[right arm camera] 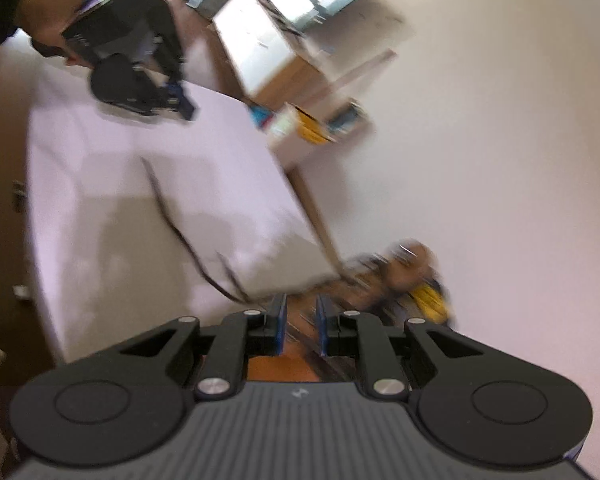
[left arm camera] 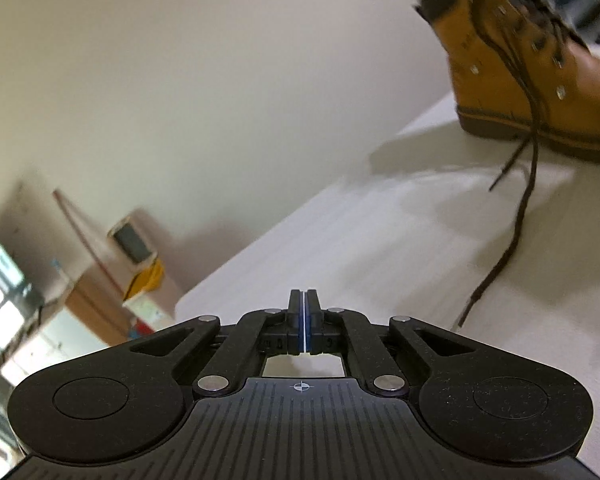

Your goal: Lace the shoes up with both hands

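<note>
A tan boot is standing at the far edge of a white desk, its dark lace trailing loose off the eyelets and running slack across the cloth toward the near side, a shorter end lying beside it. The left tongs are hanging low over the desk, well apart from the boot, their blue pads pressed together with nothing between them. The right tongs are standing slightly apart and empty, hovering directly above the boot's leather, which is blurring orange-brown behind the gap; whether they are touching it cannot be told. In the right wrist view a hand in a dark sleeve is carrying the left tongs above the desk's far corner.

The lace is looking thin, limp and light, likely to slide off a loose pinch, so a hold near its stiff tip should be serving best for threading an eyelet. The boot is looking stiff and heavy enough to be staying put under a gentle pull, though a hard tug could be dragging it over the smooth cloth.

The desk's white cover is showing faint folds and soft shadows. Beyond it a plain pale wall is rising, with cardboard boxes, a window and assorted clutter blurring in the corner.
</note>
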`<state>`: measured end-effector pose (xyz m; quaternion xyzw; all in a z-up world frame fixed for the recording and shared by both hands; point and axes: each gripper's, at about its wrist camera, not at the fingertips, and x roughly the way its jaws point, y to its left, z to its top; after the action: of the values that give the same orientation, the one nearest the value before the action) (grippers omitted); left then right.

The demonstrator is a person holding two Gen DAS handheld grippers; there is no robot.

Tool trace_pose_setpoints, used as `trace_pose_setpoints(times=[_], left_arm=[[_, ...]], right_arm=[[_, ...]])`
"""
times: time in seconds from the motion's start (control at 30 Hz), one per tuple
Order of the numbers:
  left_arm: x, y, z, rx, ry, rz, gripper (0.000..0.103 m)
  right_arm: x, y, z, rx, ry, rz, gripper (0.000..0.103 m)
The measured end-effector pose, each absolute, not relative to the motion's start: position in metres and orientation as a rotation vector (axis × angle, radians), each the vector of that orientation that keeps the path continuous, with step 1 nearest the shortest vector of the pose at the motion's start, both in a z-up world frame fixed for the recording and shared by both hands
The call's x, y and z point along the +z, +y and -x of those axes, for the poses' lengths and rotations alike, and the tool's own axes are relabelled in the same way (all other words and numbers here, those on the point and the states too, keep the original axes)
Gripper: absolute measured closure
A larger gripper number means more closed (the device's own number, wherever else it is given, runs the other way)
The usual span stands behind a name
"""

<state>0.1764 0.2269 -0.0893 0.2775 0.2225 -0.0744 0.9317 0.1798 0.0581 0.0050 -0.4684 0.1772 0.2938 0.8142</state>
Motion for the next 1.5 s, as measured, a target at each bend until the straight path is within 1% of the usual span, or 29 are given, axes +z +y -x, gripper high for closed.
trace_pose_setpoints(times=[0.1,0.13,0.17,0.2,0.23,0.33,0.37,0.4,0.47,0.53,0.6,0.67,0.77,0.83,0.87,0.9,0.97,1.07,1.17,1.3,1.4,1.5], left_arm=[[-0.074,0.239,-0.156,-0.137,0.443,-0.493,0.095],[-0.079,0.237,-0.164,-0.14,0.444,-0.479,0.093],[-0.076,0.239,-0.16,-0.144,0.444,-0.459,0.088],[-0.077,0.241,-0.153,-0.153,0.443,-0.418,0.08],[-0.077,0.242,-0.15,-0.158,0.443,-0.403,0.078],[-0.082,0.238,-0.149,-0.174,0.453,-0.351,0.077],[-0.084,0.235,-0.153,-0.176,0.453,-0.344,0.075],[-0.085,0.233,-0.153,-0.178,0.449,-0.33,0.07],[-0.084,0.234,-0.145,-0.183,0.445,-0.291,0.065],[-0.084,0.235,-0.143,-0.182,0.445,-0.264,0.063],[-0.083,0.236,-0.138,-0.179,0.448,-0.228,0.057],[-0.082,0.236,-0.133,-0.175,0.447,-0.207,0.048],[-0.081,0.234,-0.128,-0.176,0.442,-0.194,0.047],[-0.081,0.231,-0.123,-0.178,0.44,-0.183,0.047],[-0.081,0.23,-0.122,-0.177,0.439,-0.18,0.046],[-0.081,0.229,-0.121,-0.176,0.436,-0.171,0.045],[-0.081,0.224,-0.117,-0.181,0.423,-0.127,0.043],[-0.08,0.206,-0.117,-0.223,0.405,-0.087,0.041],[-0.077,0.178,-0.123,-0.283,0.363,-0.066,0.033],[-0.066,0.138,-0.134,-0.369,0.284,-0.032,0.033],[-0.056,0.107,-0.143,-0.42,0.243,-0.042,0.033],[-0.048,0.08,-0.148,-0.453,0.215,-0.078,0.035]], right_arm=[[-0.004,0.08,-0.188,0.785,0.416,0.949,0.083],[-0.004,0.086,-0.189,0.824,0.426,0.933,0.083],[-0.006,0.093,-0.194,0.879,0.444,0.902,0.083],[-0.008,0.1,-0.202,0.935,0.471,0.867,0.084],[-0.01,0.105,-0.208,0.967,0.489,0.846,0.084],[-0.016,0.12,-0.233,1.041,0.549,0.786,0.084],[-0.017,0.125,-0.241,1.06,0.575,0.77,0.084],[-0.019,0.129,-0.251,1.079,0.607,0.751,0.084],[-0.022,0.133,-0.265,1.097,0.651,0.732,0.084],[-0.026,0.137,-0.281,1.11,0.707,0.711,0.084],[-0.029,0.139,-0.292,1.123,0.756,0.692,0.084],[-0.031,0.141,-0.297,1.132,0.785,0.691,0.084],[-0.033,0.139,-0.303,1.138,0.806,0.665,0.085],[-0.033,0.139,-0.306,1.135,0.816,0.642,0.092],[-0.034,0.138,-0.308,1.14,0.826,0.627,0.099],[-0.034,0.137,-0.309,1.144,0.835,0.608,0.1],[-0.029,0.132,-0.306,1.136,0.833,0.576,0.1],[-0.007,0.109,-0.307,1.098,0.8,0.408,0.1],[0.015,0.078,-0.301,1.058,0.761,0.202,0.1],[0.034,0.022,-0.288,0.979,0.712,-0.125,0.1],[0.038,-0.017,-0.274,0.932,0.68,-0.276,0.1],[0.039,-0.051,-0.264,0.879,0.653,-0.337,0.1]])
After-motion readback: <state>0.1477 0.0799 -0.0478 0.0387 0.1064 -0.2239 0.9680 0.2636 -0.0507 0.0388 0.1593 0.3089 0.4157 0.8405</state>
